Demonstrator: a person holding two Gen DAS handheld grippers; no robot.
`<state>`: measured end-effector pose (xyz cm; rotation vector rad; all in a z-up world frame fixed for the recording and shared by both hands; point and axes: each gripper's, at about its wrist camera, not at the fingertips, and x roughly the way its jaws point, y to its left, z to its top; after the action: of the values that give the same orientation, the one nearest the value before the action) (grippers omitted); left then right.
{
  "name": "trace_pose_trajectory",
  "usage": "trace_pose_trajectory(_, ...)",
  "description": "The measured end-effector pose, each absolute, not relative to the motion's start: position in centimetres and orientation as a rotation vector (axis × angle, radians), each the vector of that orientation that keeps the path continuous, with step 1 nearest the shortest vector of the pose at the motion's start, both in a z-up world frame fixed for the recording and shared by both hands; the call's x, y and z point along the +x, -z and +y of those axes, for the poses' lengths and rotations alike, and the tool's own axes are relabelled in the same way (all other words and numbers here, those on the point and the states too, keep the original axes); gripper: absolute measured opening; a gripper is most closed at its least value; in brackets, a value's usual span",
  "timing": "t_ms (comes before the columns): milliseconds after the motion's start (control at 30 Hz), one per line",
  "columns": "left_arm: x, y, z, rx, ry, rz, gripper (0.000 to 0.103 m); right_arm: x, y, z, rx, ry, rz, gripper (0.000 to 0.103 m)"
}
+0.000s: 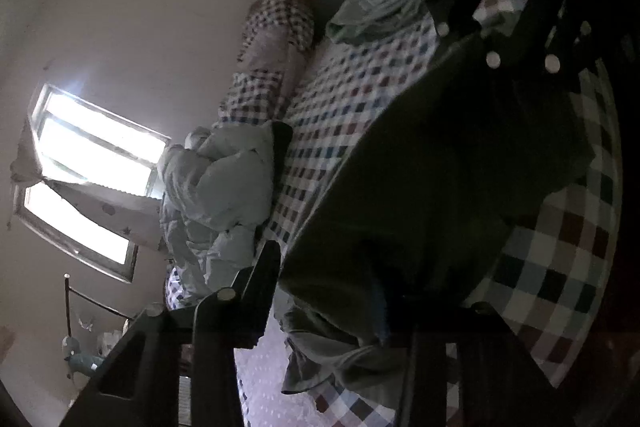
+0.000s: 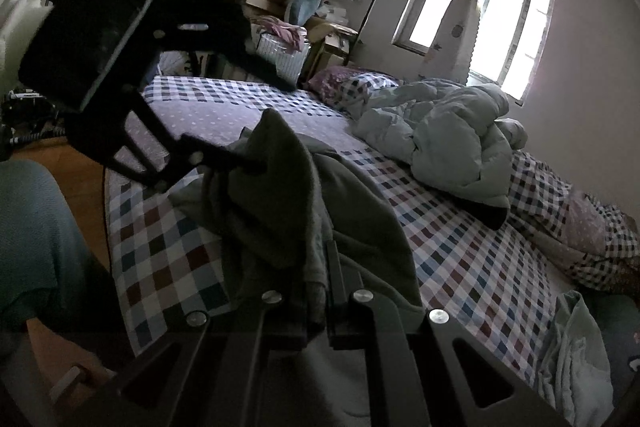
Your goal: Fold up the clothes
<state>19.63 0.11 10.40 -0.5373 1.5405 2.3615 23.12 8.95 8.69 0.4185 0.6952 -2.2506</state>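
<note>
My right tongs (image 2: 320,291) are pressed together on a fold of the dark green garment (image 2: 280,187), which hangs bunched above the checked bedsheet (image 2: 460,259). My left tongs (image 2: 256,163) reach in from the garment's left and pinch another edge of it, holding that corner up off the bed. In the left wrist view the same garment (image 1: 440,167) fills the middle, draped across the sheet. Beyond the garment, toward the window (image 2: 480,15), lies a crumpled pale green duvet (image 2: 452,143), well apart from it.
</note>
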Motion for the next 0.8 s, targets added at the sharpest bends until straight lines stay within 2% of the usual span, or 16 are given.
trace_pose_trajectory(67, 19.5, -10.5, 0.2, -0.551, -2.377, 1.520, 0.038, 23.2, -8.7, 8.9, 0.417, 2.250, 0.699, 0.005)
trace_pose_trajectory(167, 19.7, -10.9, 0.2, -0.560, -2.431, 1.472, 0.026, 23.2, -8.6, 8.9, 0.417, 2.253, 0.705, 0.005)
trace_pose_trajectory(233, 20.0, -11.1, 0.1, -0.568, -2.489, 1.414, 0.010, 23.1, -8.6, 9.0, 0.420, 2.257, 0.704, 0.005)
trace_pose_trajectory(500, 20.1, -11.9, -1.5, -0.676, -2.730, 0.995, 0.006, 22.8, -9.0, 9.4, 0.432, 2.271, 0.617, 0.006)
trace_pose_trajectory(600, 19.7, -11.9, -2.2, -0.720, -2.819, 0.806, 0.006, 22.4, -9.1, 9.8, 0.442, 2.290, 0.577, 0.018)
trace_pose_trajectory(667, 19.4, -12.0, -3.0, -0.744, -2.874, 0.649, 0.006, 22.2, -9.3, 10.2, 0.446, 2.307, 0.540, 0.036)
trace_pose_trajectory(800, 19.3, -12.2, -5.0, -0.736, -2.979, 0.340, 0.006, 21.3, -10.1, 11.5, 0.462, 2.339, 0.423, 0.043)
